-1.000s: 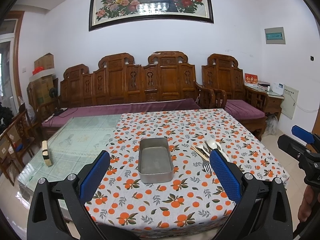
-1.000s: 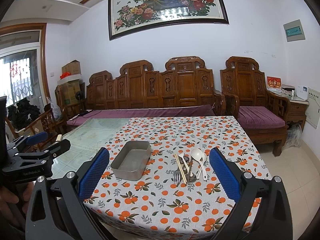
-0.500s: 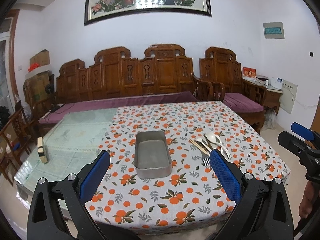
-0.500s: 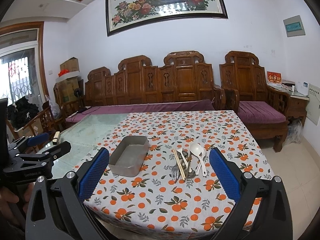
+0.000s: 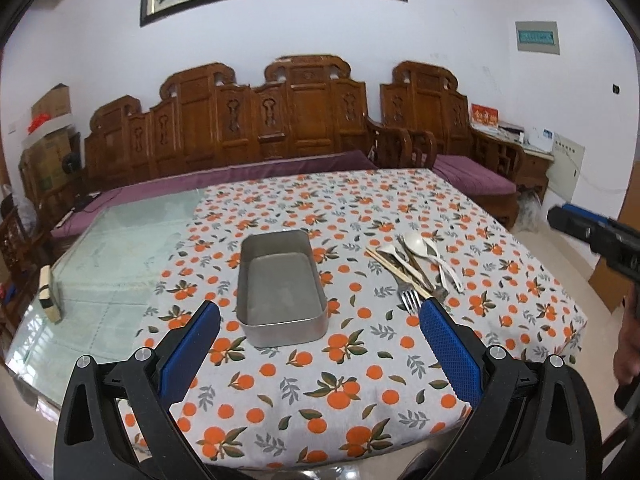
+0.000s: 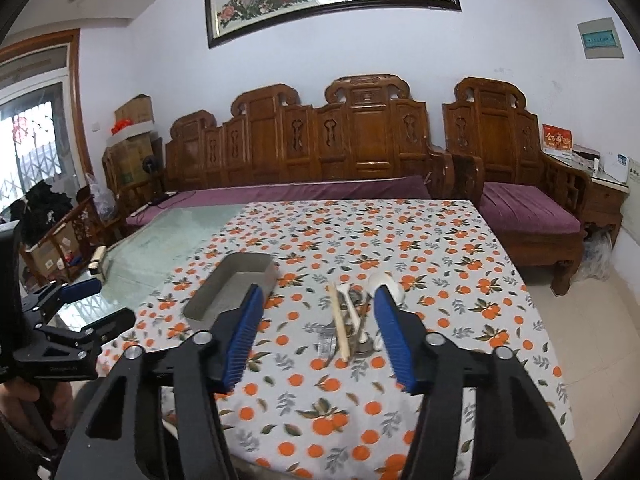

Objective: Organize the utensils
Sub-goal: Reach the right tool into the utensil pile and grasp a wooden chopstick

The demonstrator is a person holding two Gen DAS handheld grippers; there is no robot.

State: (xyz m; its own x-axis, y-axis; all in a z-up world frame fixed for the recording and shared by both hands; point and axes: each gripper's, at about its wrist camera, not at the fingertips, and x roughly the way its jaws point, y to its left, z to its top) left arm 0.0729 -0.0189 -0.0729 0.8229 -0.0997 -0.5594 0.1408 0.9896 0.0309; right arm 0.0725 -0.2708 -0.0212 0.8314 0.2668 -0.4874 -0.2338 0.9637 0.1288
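On the left, the left gripper (image 5: 320,344) hangs above the near edge of the table, its jaws spread wide and holding nothing, pointed at the empty metal tray (image 5: 280,284) on the orange-printed tablecloth (image 5: 360,384). To the right of the tray lies the pile of utensils (image 6: 352,320): chopsticks (image 6: 338,326), a fork (image 5: 410,300) and white spoons (image 5: 424,248), touching each other. The right gripper (image 6: 318,336) is aimed at this pile, jaws apart but narrower, empty. I judge the first pick is starting; next it should descend and close on one utensil. No writing is readable; the red sign on the side cabinet is too blurred.
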